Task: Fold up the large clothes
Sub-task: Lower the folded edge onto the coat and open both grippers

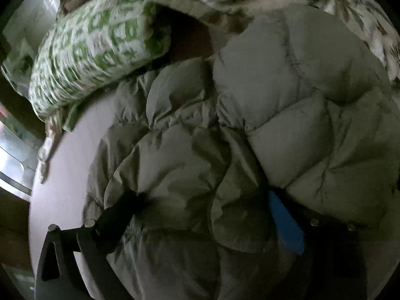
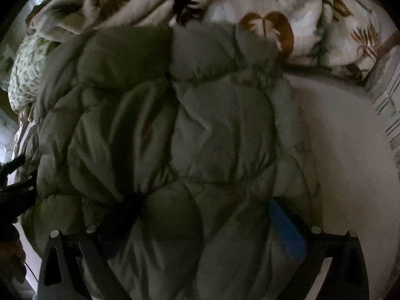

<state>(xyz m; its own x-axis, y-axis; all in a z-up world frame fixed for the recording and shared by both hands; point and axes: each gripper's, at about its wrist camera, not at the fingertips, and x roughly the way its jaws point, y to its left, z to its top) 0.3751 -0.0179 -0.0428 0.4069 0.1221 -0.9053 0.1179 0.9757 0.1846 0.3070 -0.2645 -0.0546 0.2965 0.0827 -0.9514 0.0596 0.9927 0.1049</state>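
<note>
A grey-green quilted puffer jacket (image 1: pixel 250 130) lies bunched on a pale bed sheet (image 1: pixel 65 175); it fills the right wrist view too (image 2: pixel 175 130). My left gripper (image 1: pixel 205 200) has its fingers spread wide, with the jacket's padding bulging between the black finger (image 1: pixel 120 212) and the blue pad (image 1: pixel 285 222). My right gripper (image 2: pixel 205 207) stands the same way, padding between its black finger (image 2: pixel 120 215) and blue pad (image 2: pixel 285 227). Both press into the jacket's near edge. The fingertips are buried in fabric.
A green-and-white patterned pillow (image 1: pixel 92 50) lies at the far left. A floral duvet (image 2: pixel 287 12) is heaped along the back. Bare sheet (image 2: pixel 350 162) shows to the right of the jacket. The left gripper shows at the right wrist view's left edge (image 2: pixel 15 190).
</note>
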